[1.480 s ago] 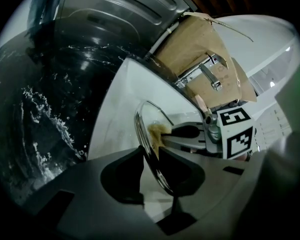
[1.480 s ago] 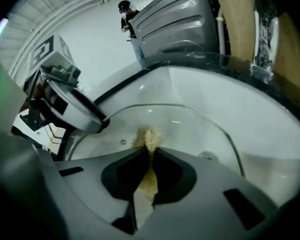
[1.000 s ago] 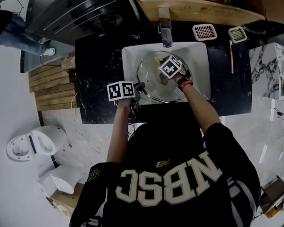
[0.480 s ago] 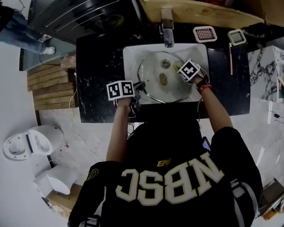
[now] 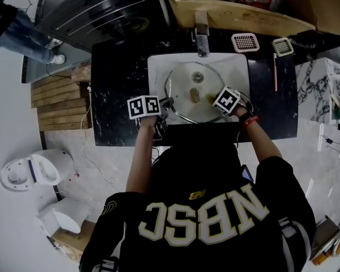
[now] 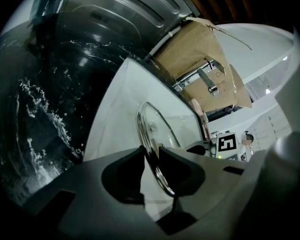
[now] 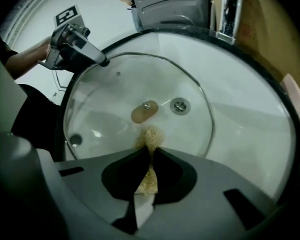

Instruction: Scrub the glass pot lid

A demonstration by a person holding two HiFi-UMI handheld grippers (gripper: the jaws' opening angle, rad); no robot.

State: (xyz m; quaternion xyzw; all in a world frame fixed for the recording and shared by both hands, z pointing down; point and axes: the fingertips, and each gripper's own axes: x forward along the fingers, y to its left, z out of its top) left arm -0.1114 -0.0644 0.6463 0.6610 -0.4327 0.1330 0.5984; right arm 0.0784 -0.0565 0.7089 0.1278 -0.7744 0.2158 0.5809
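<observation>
Glass pot lid (image 5: 185,107) sat in the white sink (image 5: 238,67), which was set in the black table (image 5: 113,72). Left gripper (image 6: 151,156) was clamped on the lid's metal rim at its left edge. Right gripper (image 7: 150,156) was clamped on a yellowish sponge (image 7: 149,138), with the sponge tip over the glass just beside the brown knob (image 7: 144,111). Couldn't tell if the tip touched the glass.

I am clamping my left gripper (image 6: 151,156) on the lid (image 6: 157,126) rim while my right gripper (image 7: 150,151), pointing steeply down, is pinching a sponge (image 7: 149,138).
</observation>
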